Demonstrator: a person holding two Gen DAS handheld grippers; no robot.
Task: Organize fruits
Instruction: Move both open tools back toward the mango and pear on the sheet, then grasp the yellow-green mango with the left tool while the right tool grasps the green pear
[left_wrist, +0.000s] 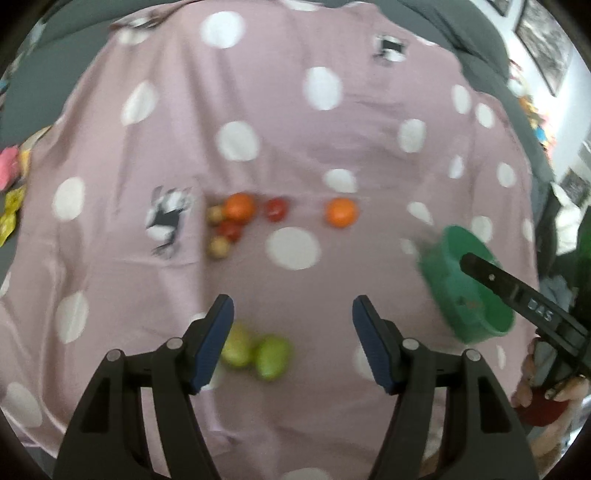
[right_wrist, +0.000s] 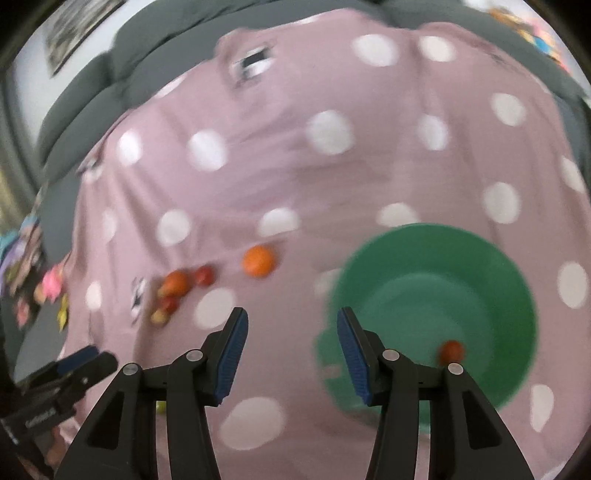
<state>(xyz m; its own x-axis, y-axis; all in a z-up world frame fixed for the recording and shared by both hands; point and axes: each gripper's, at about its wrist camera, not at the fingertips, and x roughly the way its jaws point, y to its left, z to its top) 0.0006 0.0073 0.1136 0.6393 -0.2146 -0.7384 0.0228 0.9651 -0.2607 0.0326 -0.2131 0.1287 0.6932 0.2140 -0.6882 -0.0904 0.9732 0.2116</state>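
One small red fruit (right_wrist: 450, 350) sits in the green bowl (right_wrist: 517, 280); oranges, tomatoes and others (left_wrist: 240, 218) wait at twelve o'clock on the spotted cloth (left_wrist: 295, 129), two green fruits (left_wrist: 258, 350) nearer. Left gripper (left_wrist: 293, 343) and right gripper (right_wrist: 291, 356) both gape wide, empty.

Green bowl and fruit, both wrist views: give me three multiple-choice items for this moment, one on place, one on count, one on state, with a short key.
1. Where is the small red fruit?
A. inside the green bowl
B. beside the green pears
C. between the right tool's fingers

2. How many green pears lie near the left tool?
A. one
B. two
C. four

3. What state is the right tool in?
A. shut on an orange
B. shut, empty
C. open, empty

Key: 1 A, it lies on the bowl's inner wall; 2 B, a pair lies side by side; 3 C, only cloth shows between its blue pads.
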